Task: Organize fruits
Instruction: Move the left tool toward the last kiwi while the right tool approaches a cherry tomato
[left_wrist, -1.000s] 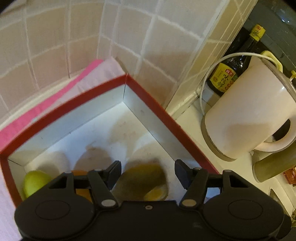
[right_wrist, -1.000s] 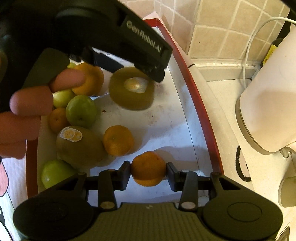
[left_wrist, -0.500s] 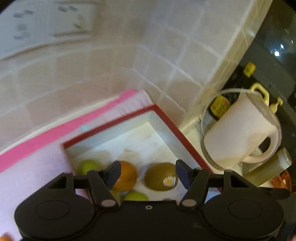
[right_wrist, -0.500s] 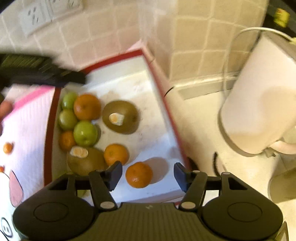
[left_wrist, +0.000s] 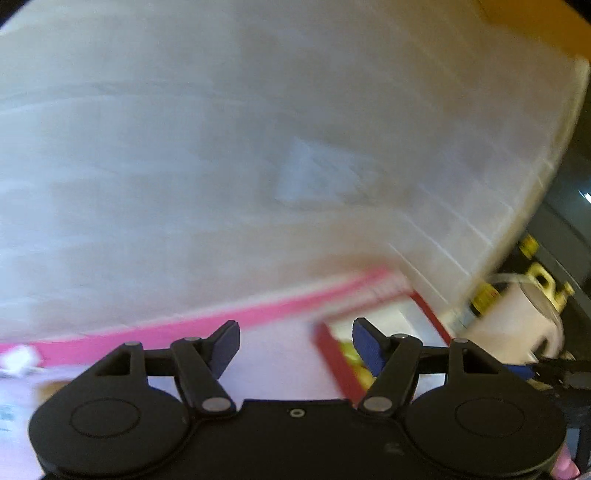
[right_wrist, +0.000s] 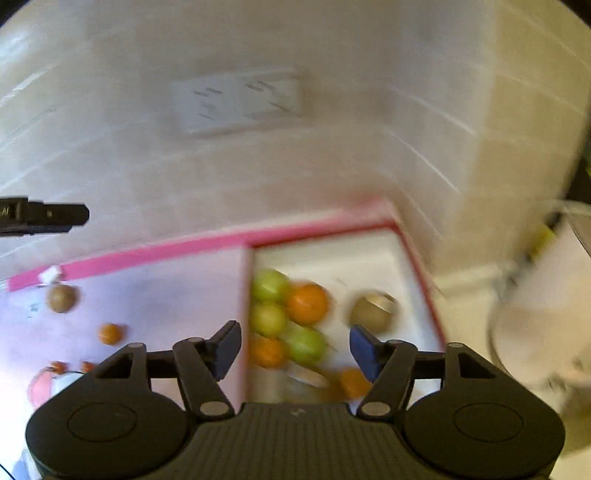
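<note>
A red-rimmed white box (right_wrist: 424, 280) holds several fruits: green apples (right_wrist: 269, 285), oranges (right_wrist: 308, 303) and a brown kiwi (right_wrist: 373, 312). My right gripper (right_wrist: 293, 347) is open and empty, raised above the box's near side. On the pink mat (right_wrist: 155, 306) to the left lie a kiwi (right_wrist: 62, 298) and a small orange (right_wrist: 110, 333). My left gripper (left_wrist: 293, 347) is open and empty, high over the mat, left of the box (left_wrist: 334, 363). Both views are motion-blurred.
A white kettle (right_wrist: 543, 314) stands right of the box; it also shows in the left wrist view (left_wrist: 517, 317) next to a dark bottle (left_wrist: 484, 295). A tiled wall (right_wrist: 258, 147) with a socket plate (right_wrist: 240, 99) rises behind. The left gripper's tip (right_wrist: 44, 219) shows at left.
Both grippers have lifted up and away from the box, empty. The right gripper let go of its orange in the box. The left one has swung left over the mat.
</note>
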